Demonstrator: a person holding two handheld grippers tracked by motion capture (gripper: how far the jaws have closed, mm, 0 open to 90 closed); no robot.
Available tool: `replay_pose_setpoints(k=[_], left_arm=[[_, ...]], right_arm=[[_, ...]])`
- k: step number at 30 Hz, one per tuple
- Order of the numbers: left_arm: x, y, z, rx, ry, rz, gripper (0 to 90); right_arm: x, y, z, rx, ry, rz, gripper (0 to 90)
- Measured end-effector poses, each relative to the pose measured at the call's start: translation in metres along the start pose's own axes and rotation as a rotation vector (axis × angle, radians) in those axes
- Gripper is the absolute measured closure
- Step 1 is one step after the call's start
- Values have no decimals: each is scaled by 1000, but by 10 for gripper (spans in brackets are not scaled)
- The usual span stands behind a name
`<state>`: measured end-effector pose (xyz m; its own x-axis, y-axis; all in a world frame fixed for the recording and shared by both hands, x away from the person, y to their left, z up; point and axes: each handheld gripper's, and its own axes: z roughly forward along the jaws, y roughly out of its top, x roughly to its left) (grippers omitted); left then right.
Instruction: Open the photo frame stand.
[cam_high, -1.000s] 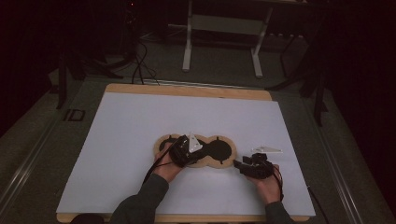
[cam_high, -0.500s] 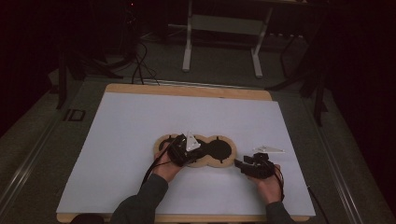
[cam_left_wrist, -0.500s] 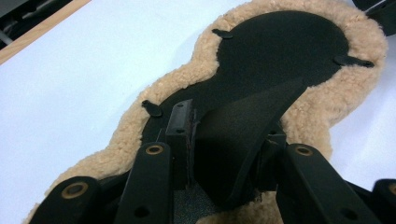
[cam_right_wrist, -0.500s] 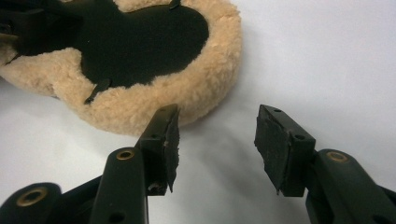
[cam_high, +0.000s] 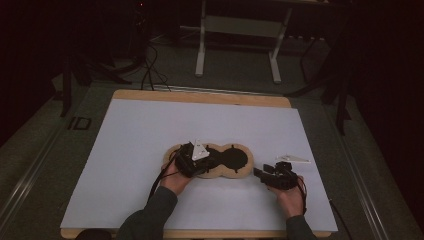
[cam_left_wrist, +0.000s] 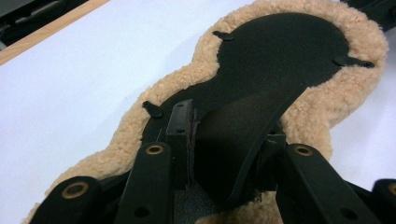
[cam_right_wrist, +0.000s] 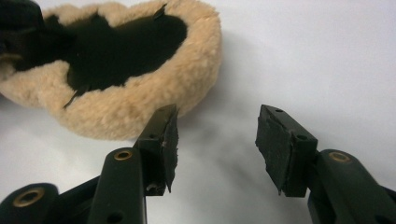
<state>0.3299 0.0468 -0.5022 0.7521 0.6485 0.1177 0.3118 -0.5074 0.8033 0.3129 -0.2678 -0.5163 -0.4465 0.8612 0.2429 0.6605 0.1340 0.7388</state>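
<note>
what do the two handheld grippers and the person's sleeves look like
Both grippers are black. The left gripper carries a grey three-cornered plate on top and trails a thin dark cable. The right gripper is black too, with a cable running back along the hand. Up close, their fingers are flat black blocks with worn, ragged pads, on black links with brass-coloured rivets. The person wears dark grey long sleeves.

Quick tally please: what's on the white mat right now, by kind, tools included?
Fleece pad with black lining: 1
Hand-held tools: 2, left tool shut on the pad's black lining, right tool open beside the pad
Small white piece near the right tool: 1
Total: 4
</note>
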Motion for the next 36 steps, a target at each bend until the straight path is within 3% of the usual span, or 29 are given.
replay_pose_setpoints(k=[10,18,29,36], left_arm=[[4,-2,-4,-27,-17,-32,673],[5,-6,-7,-56,-15,-47,672],[8,-10,-14,-117,-12,-83,673],[12,-14,-19,-161,-13,-114,674]], right_arm=[[7,18,-12,-43,32,-17,466],[14,31,-9,-31,74,1,397],[22,46,1,1,113,55,321],[24,54,5,6,190,130,313]])
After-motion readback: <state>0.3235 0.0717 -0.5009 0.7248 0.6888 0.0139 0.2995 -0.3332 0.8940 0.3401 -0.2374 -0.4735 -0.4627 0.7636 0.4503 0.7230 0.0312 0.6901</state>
